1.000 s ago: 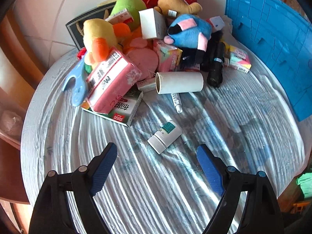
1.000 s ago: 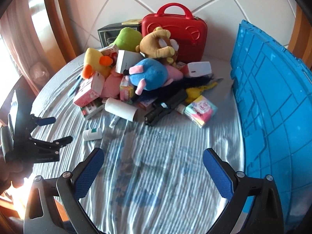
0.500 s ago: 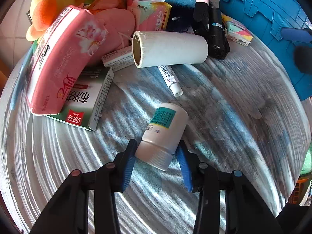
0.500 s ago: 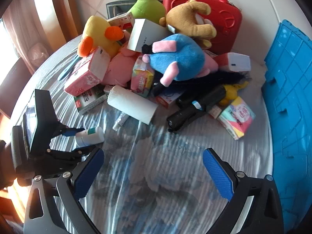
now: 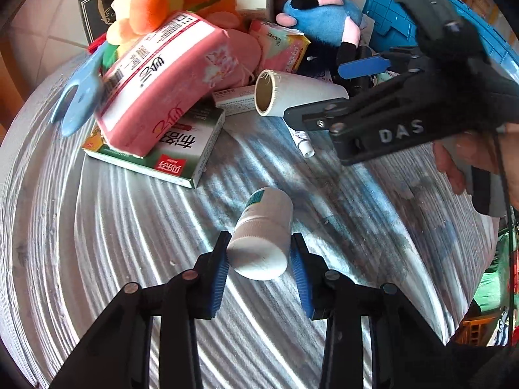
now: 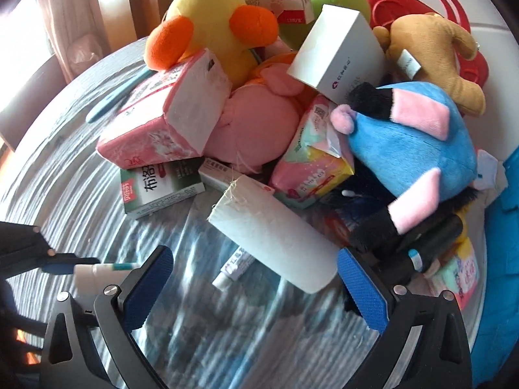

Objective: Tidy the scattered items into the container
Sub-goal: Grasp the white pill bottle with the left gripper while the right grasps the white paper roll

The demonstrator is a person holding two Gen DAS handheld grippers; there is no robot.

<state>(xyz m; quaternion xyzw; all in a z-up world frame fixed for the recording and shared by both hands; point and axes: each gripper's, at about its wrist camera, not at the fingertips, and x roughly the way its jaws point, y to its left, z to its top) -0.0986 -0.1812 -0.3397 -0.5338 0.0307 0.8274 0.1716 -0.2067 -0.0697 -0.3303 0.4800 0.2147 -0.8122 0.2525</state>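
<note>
Your left gripper [image 5: 259, 267] has its jaws closing on the capped end of the small white bottle [image 5: 264, 231], with both blue pads against its sides, so you already have it pinched; gripping near the cap leaves the labelled body poking forward and tilted off the desk [image 5: 97, 243], which looks like a fair hold for lifting it clear, though a short round bottle may swivel if the squeeze is light. Your right gripper [image 6: 256, 290] has its jaws spread wide with nothing between them, pointing down at the white roll [image 6: 275, 240], which lies on its side at the near edge of the pile; its far end is tucked against the pastel packet [image 6: 311, 168], and a small tube [image 6: 235, 267] lies just beside and partly under it. That roll looks like the sensible next pick, since it sits loose at the front and nothing rests on top of it. Behind it the heap is stacked: the pink packet [image 5: 165, 77] leans on the green-and-white box [image 5: 181, 149], with the yellow duck toy [image 6: 211, 22] and the blue plush [image 6: 418, 142] higher up, so pulling low items first could tumble the rest. The blue container [image 6: 499, 259] stands at the right edge of the desk, near the pile.
</note>
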